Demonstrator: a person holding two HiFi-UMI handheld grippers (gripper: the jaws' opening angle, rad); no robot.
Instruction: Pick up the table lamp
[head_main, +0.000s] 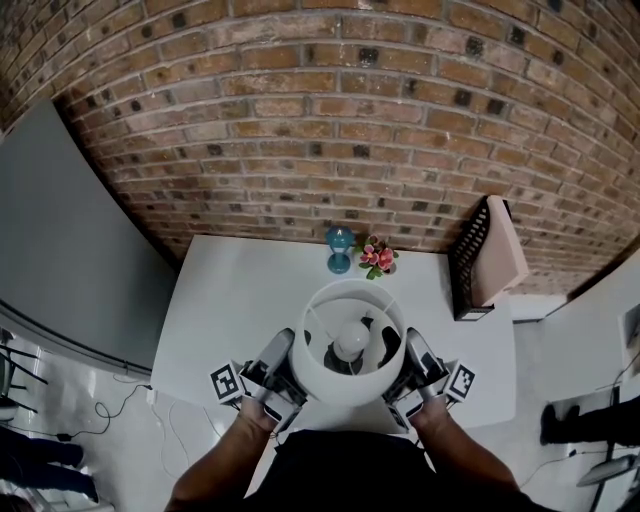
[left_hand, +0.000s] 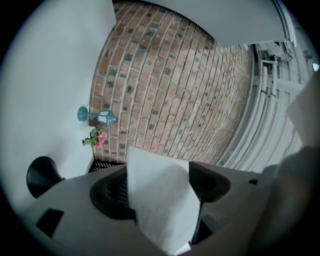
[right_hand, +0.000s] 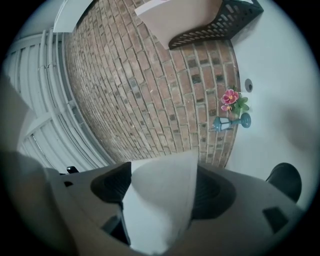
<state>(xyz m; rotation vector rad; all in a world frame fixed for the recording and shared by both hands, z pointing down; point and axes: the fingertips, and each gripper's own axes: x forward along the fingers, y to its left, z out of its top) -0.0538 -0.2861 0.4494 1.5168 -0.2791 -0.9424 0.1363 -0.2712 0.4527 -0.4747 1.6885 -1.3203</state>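
A white bench (head_main: 230, 300) stands against a brick wall. Over its near edge the table lamp (head_main: 342, 385) stands upright, centred between both hands. The left hand-held gripper (head_main: 285, 350) pinches the shade's left wall, and the right hand-held gripper (head_main: 408, 350) pinches its right wall.

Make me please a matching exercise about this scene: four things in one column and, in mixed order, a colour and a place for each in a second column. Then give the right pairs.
Things
1. lampshade
2. flowers
3. mesh rack
4. candle holder

Colour and place
A. black, at the right edge of the table
B. blue, by the brick wall
C. white, gripped by the left tool and the right tool
D. pink, just right of the candle holder

Pairs: 1-C, 2-D, 3-A, 4-B
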